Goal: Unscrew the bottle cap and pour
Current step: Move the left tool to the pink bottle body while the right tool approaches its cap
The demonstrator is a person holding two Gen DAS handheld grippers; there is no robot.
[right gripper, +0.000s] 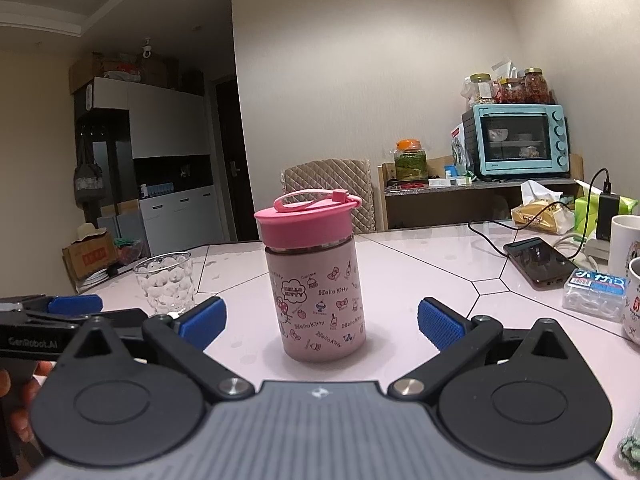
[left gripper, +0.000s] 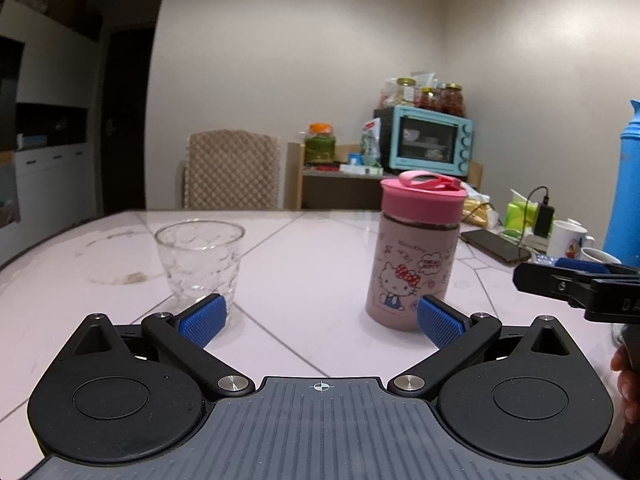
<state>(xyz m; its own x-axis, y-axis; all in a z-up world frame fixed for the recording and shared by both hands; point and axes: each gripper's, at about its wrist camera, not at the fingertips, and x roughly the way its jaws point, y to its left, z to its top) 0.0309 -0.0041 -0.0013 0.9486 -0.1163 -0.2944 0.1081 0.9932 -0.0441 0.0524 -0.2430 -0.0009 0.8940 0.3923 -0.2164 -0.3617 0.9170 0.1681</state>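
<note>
Bottle [right gripper: 316, 284] stands upright on the counter [right gripper: 420, 264], pale pink body w/ cartoon cat prints and "Hello Kitty" lettering, a metal band under the cap. Cap [right gripper: 306, 222] is brighter pink, seated on top, w/ a loop strap lying across it. Drinking glass [right gripper: 165, 284] sits to the bottle's left, well apart, clear w/ a dimpled pattern, looks empty.

Right gripper [right gripper: 320, 320]: jaws spread wide, blue pads on either side of the bottle's lower body but apart from it, holding nothing. Left gripper [left gripper: 320, 320]: jaws also wide open, nothing between them; its left pad overlaps the glass base in view, its right pad overlaps the bottle's foot, contact can't be told.

Left wrist view only: bottle [left gripper: 414, 256] sits right of centre, glass [left gripper: 199, 264] left of centre, the right gripper's black arm poking in at the right edge, plus a blue flask [left gripper: 626, 184] at far right.

Right wrist view only: bottle dead centre, the left gripper's body at the left edge w/ a hand [right gripper: 18, 396] behind it, a white cabinet and door in the back-left.

Both views: phone [right gripper: 538, 260] w/ cable on the counter's right side, white mugs [right gripper: 624, 240], teal toaster oven [right gripper: 518, 142] w/ jars on top, padded chair back [right gripper: 328, 188] behind the counter.
</note>
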